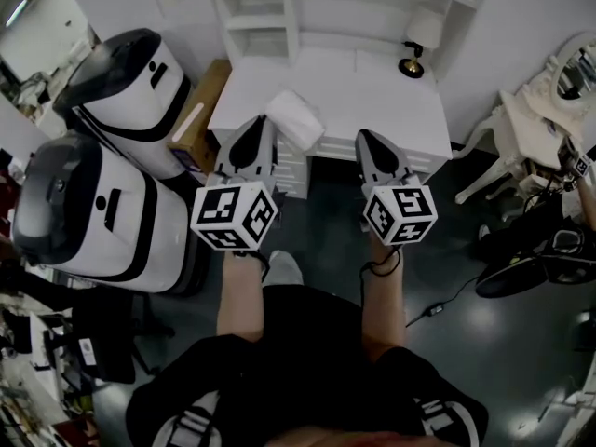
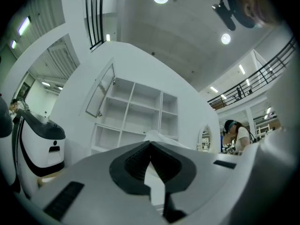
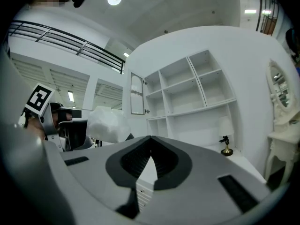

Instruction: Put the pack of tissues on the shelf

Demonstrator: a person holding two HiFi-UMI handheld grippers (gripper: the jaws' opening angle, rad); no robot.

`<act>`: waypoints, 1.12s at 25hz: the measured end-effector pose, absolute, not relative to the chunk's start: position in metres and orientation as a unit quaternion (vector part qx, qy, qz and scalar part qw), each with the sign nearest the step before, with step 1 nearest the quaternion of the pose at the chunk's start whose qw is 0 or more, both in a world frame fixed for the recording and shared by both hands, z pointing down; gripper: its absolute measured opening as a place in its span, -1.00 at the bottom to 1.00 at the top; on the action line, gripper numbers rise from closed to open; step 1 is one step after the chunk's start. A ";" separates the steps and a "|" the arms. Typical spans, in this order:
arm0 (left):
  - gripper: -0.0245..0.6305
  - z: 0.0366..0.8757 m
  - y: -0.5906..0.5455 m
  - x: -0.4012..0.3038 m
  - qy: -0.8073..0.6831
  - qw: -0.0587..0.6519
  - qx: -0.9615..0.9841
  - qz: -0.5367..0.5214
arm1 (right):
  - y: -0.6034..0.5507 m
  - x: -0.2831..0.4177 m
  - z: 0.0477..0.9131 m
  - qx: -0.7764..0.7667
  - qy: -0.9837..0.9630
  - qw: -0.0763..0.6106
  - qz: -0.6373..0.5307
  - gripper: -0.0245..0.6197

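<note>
The left gripper's (image 1: 264, 124) closed jaws pinch the pack of tissues (image 1: 296, 119), which juts ahead over the tabletop (image 1: 372, 91) toward the shelf (image 1: 259, 17) straight beyond; the right gripper (image 1: 365, 138), alongside, is closed on nothing.

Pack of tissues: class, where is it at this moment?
In the head view the pack of tissues is left of centre, held at the tip of the left hand-held gripper, over the front-left corner of the white desk.

Lab hall: white desk (image 1: 328, 89), shelving (image 2: 136, 112), hooded white machines (image 1: 130, 82)
</note>
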State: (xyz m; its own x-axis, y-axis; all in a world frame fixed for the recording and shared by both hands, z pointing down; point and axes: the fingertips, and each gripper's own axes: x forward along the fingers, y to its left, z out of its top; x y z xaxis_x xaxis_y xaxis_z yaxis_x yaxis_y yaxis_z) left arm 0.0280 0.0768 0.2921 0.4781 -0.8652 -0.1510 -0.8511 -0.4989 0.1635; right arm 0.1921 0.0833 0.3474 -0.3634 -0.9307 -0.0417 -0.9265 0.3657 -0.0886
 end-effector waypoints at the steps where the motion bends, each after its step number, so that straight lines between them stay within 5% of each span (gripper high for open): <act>1: -0.89 0.294 0.077 0.026 -0.500 0.038 0.858 -0.110 | 0.082 0.190 0.349 -0.559 0.827 0.042 -0.027 -0.86; 28: -0.89 0.337 -0.034 -0.060 -0.558 0.063 0.822 -0.094 | -0.047 0.095 0.387 -0.503 0.862 0.013 -0.061 -0.86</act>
State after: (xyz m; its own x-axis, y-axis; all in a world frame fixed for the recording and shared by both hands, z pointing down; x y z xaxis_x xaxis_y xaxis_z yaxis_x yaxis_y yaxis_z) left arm -0.0600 -0.0339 0.3368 0.3589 -0.9296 -0.0842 -0.9058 -0.3686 0.2090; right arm 0.0946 -0.0465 0.3870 -0.4944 -0.8683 0.0399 -0.8652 0.4871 -0.1188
